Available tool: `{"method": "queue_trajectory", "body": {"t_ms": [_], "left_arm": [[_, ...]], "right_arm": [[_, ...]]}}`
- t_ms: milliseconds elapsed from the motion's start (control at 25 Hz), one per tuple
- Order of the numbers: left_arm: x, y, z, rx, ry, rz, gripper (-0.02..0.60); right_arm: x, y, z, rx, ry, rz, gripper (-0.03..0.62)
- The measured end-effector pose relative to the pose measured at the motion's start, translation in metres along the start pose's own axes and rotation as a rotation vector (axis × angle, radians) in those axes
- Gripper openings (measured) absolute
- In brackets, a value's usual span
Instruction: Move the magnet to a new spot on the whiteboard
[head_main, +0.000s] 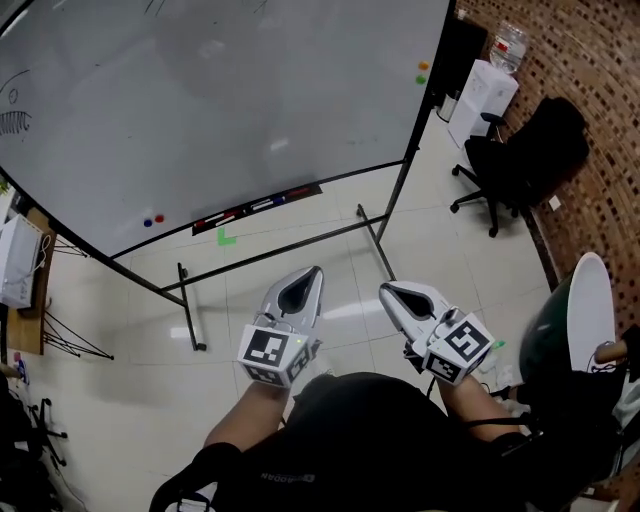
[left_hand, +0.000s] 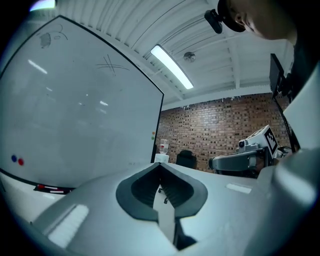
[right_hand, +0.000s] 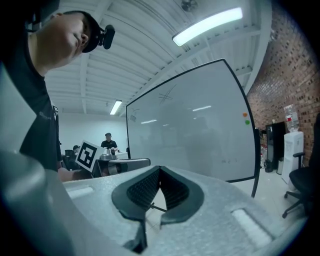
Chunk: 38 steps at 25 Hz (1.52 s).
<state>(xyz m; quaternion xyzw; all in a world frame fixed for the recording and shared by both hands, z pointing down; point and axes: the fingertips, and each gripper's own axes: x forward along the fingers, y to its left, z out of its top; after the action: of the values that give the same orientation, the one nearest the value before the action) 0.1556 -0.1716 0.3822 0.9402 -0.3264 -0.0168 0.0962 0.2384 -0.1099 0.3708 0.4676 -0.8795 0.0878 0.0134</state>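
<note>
**Magnets on the whiteboard (head_main: 250, 100).** A blue and red pair (head_main: 153, 219) sits near its lower left edge, and an orange and green pair (head_main: 422, 72) sits at its right edge. Which one the task means cannot be told. None is grasped, so the move appears not yet begun: approach, pick-up and placing all remain. The left gripper (head_main: 312, 272) and right gripper (head_main: 386, 290), both clenched on nothing, are well apart from the board. The marker ledge (head_main: 312, 188) carries a few markers (head_main: 262, 204).

No text is legible; the whiteboard (head_main: 230, 110) bears scribbles (head_main: 14, 112).
</note>
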Motion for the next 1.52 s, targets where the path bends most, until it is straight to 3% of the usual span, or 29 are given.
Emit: {"method": "queue_trajectory", "body": {"t_ms": [360, 800, 1000, 1240, 1520], "left_arm": [[0.053, 0.034, -0.002, -0.017, 0.049, -0.078, 0.015], [0.087, 0.064, 0.016, -0.015, 0.009, 0.009, 0.015], [0.116, 0.069, 0.012, -0.005, 0.02, 0.05, 0.015], [0.187, 0.064, 0.04, 0.026, -0.046, 0.114, 0.015], [0.262, 0.051, 0.052, 0.074, -0.096, 0.161, 0.015]], "right_arm": [[0.044, -0.042, 0.002, 0.025, 0.009, -0.065, 0.003], [0.088, -0.105, 0.015, -0.026, 0.027, -0.045, 0.003], [0.1, -0.189, 0.036, -0.152, 0.054, -0.119, 0.003], [0.107, -0.309, 0.113, -0.312, -0.045, -0.194, 0.003], [0.128, -0.404, 0.156, -0.337, -0.07, -0.187, 0.024]]}}
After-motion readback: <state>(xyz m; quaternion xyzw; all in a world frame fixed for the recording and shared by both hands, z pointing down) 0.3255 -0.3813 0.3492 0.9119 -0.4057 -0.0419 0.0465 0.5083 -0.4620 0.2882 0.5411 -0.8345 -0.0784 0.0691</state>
